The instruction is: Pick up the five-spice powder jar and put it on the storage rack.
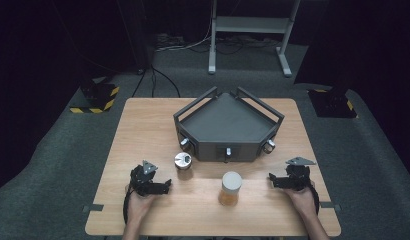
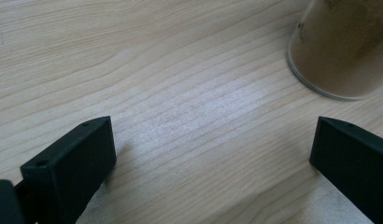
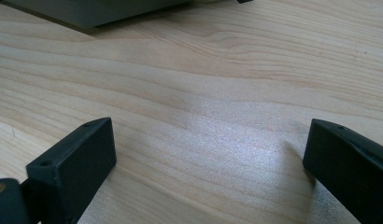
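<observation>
A jar (image 1: 231, 189) with a white lid and tan contents stands on the wooden table (image 1: 143, 130) near the front middle. A smaller jar (image 1: 183, 162) with a silver lid stands to its left, closer to the tray. My left gripper (image 1: 167, 186) rests on the table at the front left, open and pointing right. In the left gripper view the left gripper (image 2: 213, 140) holds nothing, and the tan jar's base (image 2: 339, 46) shows at the upper right. My right gripper (image 1: 271, 181) rests at the front right, open and pointing left. The right gripper (image 3: 213, 140) has bare wood between its jaws.
A dark grey five-sided tray (image 1: 228, 125) with raised rails and knobs on its front wall sits at the back middle of the table; its corner (image 3: 87, 11) shows in the right gripper view. A metal stand (image 1: 250, 30) and cables lie on the floor beyond.
</observation>
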`<state>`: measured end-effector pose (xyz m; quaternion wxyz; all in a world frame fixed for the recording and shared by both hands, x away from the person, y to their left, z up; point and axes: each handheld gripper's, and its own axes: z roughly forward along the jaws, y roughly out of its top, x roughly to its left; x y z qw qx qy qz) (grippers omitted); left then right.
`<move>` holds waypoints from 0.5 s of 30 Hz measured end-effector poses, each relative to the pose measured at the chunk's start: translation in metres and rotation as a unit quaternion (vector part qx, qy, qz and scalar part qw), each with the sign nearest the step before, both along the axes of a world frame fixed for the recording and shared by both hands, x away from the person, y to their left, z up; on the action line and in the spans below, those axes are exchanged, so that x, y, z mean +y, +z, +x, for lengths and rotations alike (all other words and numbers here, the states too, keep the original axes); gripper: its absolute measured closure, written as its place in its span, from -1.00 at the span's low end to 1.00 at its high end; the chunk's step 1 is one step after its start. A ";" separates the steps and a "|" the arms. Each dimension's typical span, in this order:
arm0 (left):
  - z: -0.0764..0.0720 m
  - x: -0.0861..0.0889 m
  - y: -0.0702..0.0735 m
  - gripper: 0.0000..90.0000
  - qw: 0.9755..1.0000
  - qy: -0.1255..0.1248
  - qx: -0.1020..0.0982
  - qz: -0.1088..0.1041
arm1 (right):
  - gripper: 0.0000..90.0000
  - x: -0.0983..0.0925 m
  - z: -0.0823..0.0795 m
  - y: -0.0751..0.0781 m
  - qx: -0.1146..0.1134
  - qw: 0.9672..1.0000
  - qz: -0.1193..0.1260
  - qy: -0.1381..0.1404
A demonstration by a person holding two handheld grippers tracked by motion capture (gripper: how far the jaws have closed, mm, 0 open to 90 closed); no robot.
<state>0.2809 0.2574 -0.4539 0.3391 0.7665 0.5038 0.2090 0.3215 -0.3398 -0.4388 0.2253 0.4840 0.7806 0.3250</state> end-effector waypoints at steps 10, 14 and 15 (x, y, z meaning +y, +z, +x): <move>0.002 0.000 0.004 -0.99 1.000 -0.015 0.000 -0.011 | -0.95 0.000 0.000 0.000 0.000 1.000 0.000 0.000; 0.004 -0.005 0.005 -0.99 0.999 -0.038 0.002 -0.006 | -0.95 0.000 0.000 0.000 0.000 1.000 0.000 0.000; 0.004 -0.005 0.005 -0.99 0.999 -0.038 0.002 -0.006 | -0.95 0.000 0.000 0.000 0.000 1.000 0.000 0.000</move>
